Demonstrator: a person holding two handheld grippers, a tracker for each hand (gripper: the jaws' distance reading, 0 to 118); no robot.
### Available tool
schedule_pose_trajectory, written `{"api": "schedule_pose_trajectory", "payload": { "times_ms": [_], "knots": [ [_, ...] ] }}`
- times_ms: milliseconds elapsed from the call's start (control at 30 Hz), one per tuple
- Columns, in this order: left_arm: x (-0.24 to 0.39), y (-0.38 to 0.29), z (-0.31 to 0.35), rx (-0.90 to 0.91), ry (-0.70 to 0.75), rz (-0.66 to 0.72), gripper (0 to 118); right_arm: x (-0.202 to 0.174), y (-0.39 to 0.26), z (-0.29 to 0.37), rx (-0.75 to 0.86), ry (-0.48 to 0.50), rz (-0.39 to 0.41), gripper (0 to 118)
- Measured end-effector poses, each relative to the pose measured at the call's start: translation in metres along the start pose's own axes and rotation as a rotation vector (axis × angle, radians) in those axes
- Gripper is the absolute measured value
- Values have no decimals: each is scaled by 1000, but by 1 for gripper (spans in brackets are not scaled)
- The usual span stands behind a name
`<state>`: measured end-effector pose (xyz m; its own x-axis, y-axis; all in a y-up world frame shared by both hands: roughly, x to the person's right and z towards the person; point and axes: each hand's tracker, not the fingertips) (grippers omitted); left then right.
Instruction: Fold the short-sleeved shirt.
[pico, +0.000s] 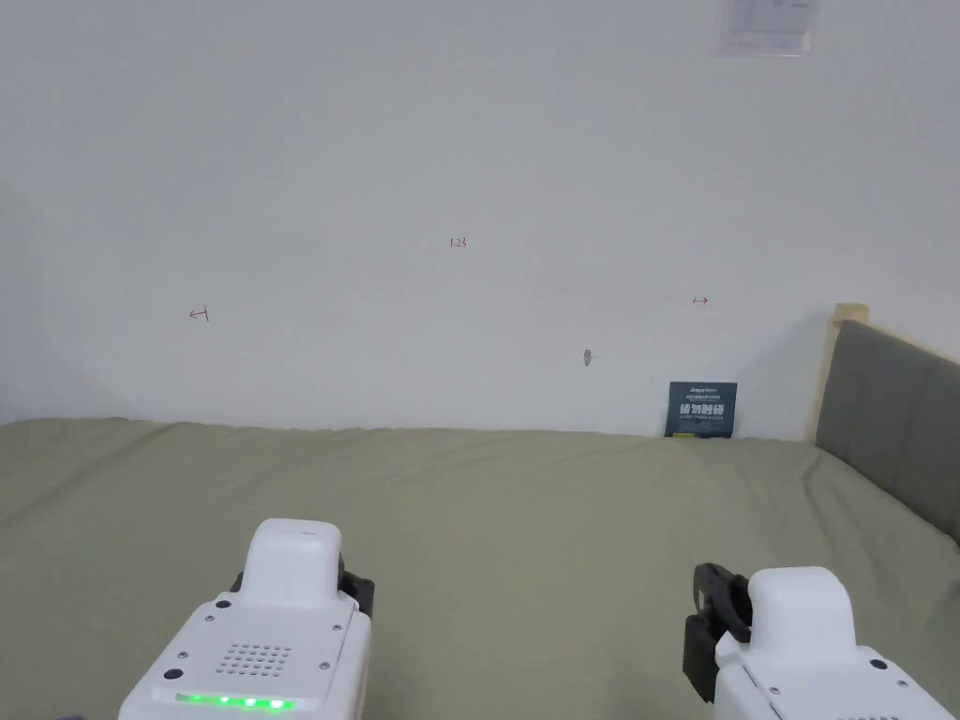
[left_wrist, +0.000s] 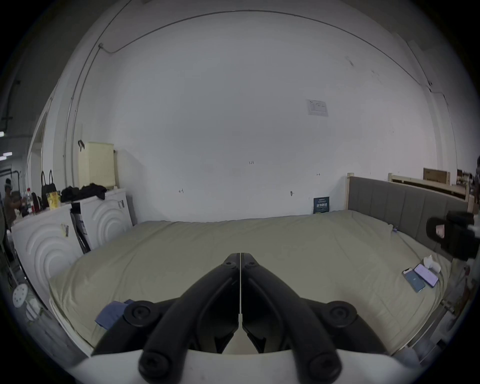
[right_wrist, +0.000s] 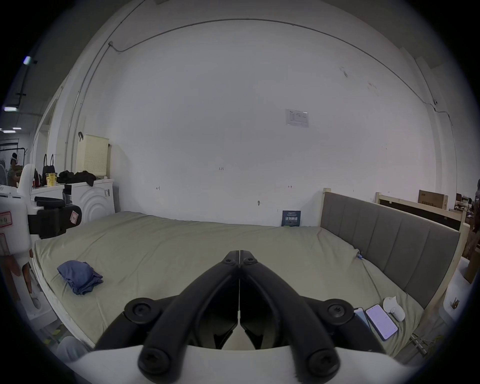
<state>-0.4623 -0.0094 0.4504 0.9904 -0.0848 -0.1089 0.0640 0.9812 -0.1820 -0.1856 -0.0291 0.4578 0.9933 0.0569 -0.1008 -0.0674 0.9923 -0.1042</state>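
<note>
Head view first: we hold two grippers low over the near part of the bed (pico: 525, 506), the left gripper (pico: 352, 591) and the right gripper (pico: 708, 609) well apart, both above bare olive sheet; from here we cannot tell how their jaws stand. Left gripper view: our left gripper (left_wrist: 240, 256) has its jaws pressed together with nothing between them, and a blue corner of the shirt (left_wrist: 110, 313) peeks out beside the gripper body at the bed's near left corner; two phones (left_wrist: 420, 279) lie side by side at the near right edge, touching a small white object (left_wrist: 432, 263). Right gripper view: our right gripper (right_wrist: 241, 253) also has its jaws closed on nothing, and the one shirt (right_wrist: 79, 276) sits crumpled in a heap near the left edge, well apart from both grippers. We judge folding has not begun. Risks as we see them: the heap lies close to the edge, so a careless pull could drag it off the mattress; grabbing a bunched layer instead of a hem would leave it twisted; spreading it rightward could sweep the phones (right_wrist: 376, 322).
</note>
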Motion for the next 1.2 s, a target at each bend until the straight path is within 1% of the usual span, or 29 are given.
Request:
{"api": "schedule_pose_trajectory", "payload": {
  "times_ms": [33, 67, 100, 133, 167, 200, 233, 267, 300, 400, 467, 500, 533, 567, 633, 700, 800, 900, 967, 1200],
  "knots": [
    [0, 1, -1, -3, -7, 14, 5, -1, 2, 0, -1, 3, 2, 4],
    [0, 2, -2, 1, -7, 28, 14, -1, 2, -1, -6, 7, 4, 10],
    [-1, 2, -4, 8, -4, 38, 47, 0, 3, -2, -10, 10, 3, 39],
    [-3, 2, -5, 3, 12, 41, 89, -1, 3, -5, -27, -15, 15, 82],
    [-6, 1, -8, 1, 21, 52, 118, -1, 3, -6, -41, -34, 34, 117],
    [-8, 0, -1, 59, 20, 95, 118, 1, -1, 1, 13, -67, 12, 118],
    [-10, 0, 0, 23, 31, 63, 118, 6, 0, 4, 35, -43, 47, 118],
    [-16, -4, 1, 26, 23, 45, 118, 12, -1, 6, 12, -41, 35, 118],
    [-16, -4, 0, 21, 22, 29, 118, 7, 4, 4, 4, -30, 28, 118],
    [-14, -3, -3, -19, 40, 15, 118, 12, 4, 4, 3, -26, 10, 118],
    [-17, -6, -1, -20, 1, 7, 118, 8, 5, 7, 6, -26, 10, 118],
    [-19, -7, -2, -31, -37, 10, 118, 9, 6, 7, -1, -23, 13, 118],
    [-16, -3, 2, -55, -45, 16, 118, 10, 6, 7, -4, -22, 16, 118],
    [-15, 0, 1, -105, -31, 11, 118, 7, 5, 8, -5, -31, 27, 118],
    [-10, 2, 0, -131, 19, -20, 118, 7, 4, 6, -10, -64, 58, 118],
    [-7, 0, 2, -65, 51, -52, 118, 7, 3, 6, -9, -51, 55, 118],
    [-10, 4, 7, -53, 17, -37, 118, 11, 4, 5, -14, -35, 27, 118],
    [-14, 7, 11, -51, -11, 5, 118, 9, 7, 9, -4, -38, 33, 118],
    [-17, 9, 11, -44, -29, 0, 118, 9, 7, 8, -5, -40, 39, 118],
    [-16, 2, 3, -34, 35, -39, 118, 11, 3, 7, -3, -26, 25, 118]
  ]
}}
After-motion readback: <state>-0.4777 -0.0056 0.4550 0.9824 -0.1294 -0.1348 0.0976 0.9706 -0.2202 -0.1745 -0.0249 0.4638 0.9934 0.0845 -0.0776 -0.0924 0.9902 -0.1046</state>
